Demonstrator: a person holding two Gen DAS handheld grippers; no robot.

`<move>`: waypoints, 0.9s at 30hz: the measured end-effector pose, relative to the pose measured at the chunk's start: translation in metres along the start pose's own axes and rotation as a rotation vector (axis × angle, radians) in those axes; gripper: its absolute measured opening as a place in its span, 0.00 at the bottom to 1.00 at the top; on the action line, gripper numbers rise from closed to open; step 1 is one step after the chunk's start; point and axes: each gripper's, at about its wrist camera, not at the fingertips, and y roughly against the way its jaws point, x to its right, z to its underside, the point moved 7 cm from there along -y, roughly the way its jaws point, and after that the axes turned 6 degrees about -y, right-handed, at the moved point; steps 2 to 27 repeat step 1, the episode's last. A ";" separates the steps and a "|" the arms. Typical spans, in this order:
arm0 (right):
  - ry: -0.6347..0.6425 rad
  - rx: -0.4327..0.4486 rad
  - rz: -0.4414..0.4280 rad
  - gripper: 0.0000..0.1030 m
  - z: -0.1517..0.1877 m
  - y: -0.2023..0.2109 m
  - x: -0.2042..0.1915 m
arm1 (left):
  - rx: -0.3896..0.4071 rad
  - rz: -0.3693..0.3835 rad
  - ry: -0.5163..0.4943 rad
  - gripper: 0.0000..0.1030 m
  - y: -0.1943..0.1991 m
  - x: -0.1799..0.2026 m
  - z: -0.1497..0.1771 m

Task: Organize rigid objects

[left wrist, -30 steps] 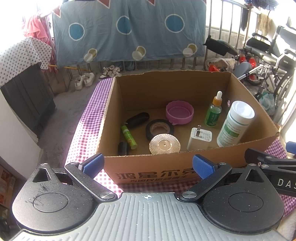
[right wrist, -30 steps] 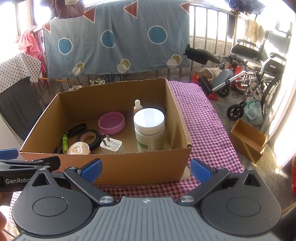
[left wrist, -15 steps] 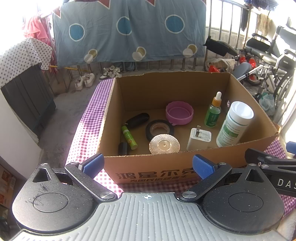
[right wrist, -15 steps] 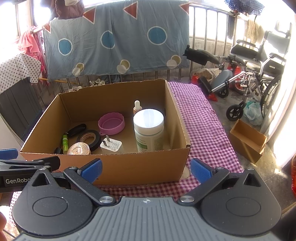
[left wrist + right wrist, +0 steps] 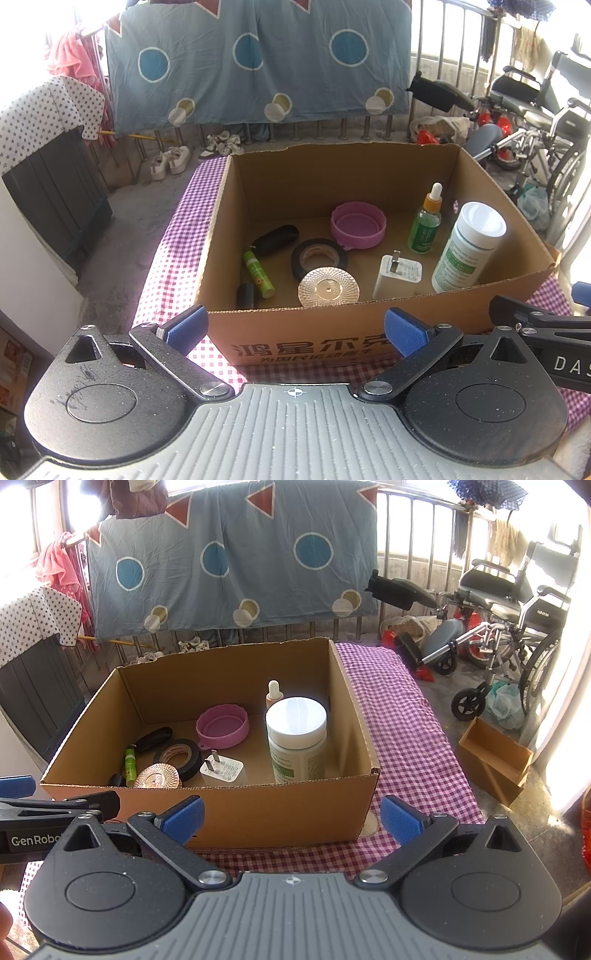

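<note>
Checkered tablecloth (image 5: 399, 716) bare right of cardboard box (image 5: 332, 339); left gripper (image 5: 293, 328), right gripper (image 5: 291, 818) spread wide, empty.

We saw a table under a purple checked cloth (image 5: 399, 716), its right stretch bare. A cardboard box (image 5: 332, 343) sat directly on the cloth, and a small pale round piece (image 5: 370, 823) lay at the box's near right corner.
</note>
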 end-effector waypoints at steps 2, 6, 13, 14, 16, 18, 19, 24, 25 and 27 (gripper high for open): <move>0.000 0.000 0.000 1.00 0.000 0.000 0.000 | 0.000 0.000 0.000 0.99 0.000 0.000 0.000; 0.000 0.000 0.000 1.00 0.000 0.000 0.000 | 0.000 0.000 0.000 0.99 0.000 0.000 0.000; 0.000 0.000 0.000 1.00 0.000 0.000 0.000 | 0.000 0.000 0.000 0.99 0.000 0.000 0.000; 0.000 0.000 0.000 1.00 0.000 0.000 0.000 | 0.000 0.000 0.000 0.99 0.000 0.000 0.000; 0.000 0.000 0.000 1.00 0.000 0.000 0.000 | 0.000 0.000 0.000 0.99 0.000 0.000 0.000; 0.000 0.000 0.000 1.00 0.000 0.000 0.000 | 0.000 0.000 0.000 0.99 0.000 0.000 0.000; 0.000 0.000 0.000 1.00 0.000 0.000 0.000 | 0.000 0.000 0.000 0.99 0.000 0.000 0.000; 0.000 0.000 0.000 1.00 0.000 0.000 0.000 | 0.000 0.000 0.000 0.99 0.000 0.000 0.000; 0.000 0.000 0.000 1.00 0.000 0.000 0.000 | 0.000 0.000 0.000 0.99 0.000 0.000 0.000; 0.000 0.000 0.000 1.00 0.000 0.000 0.000 | 0.000 0.000 0.000 0.99 0.000 0.000 0.000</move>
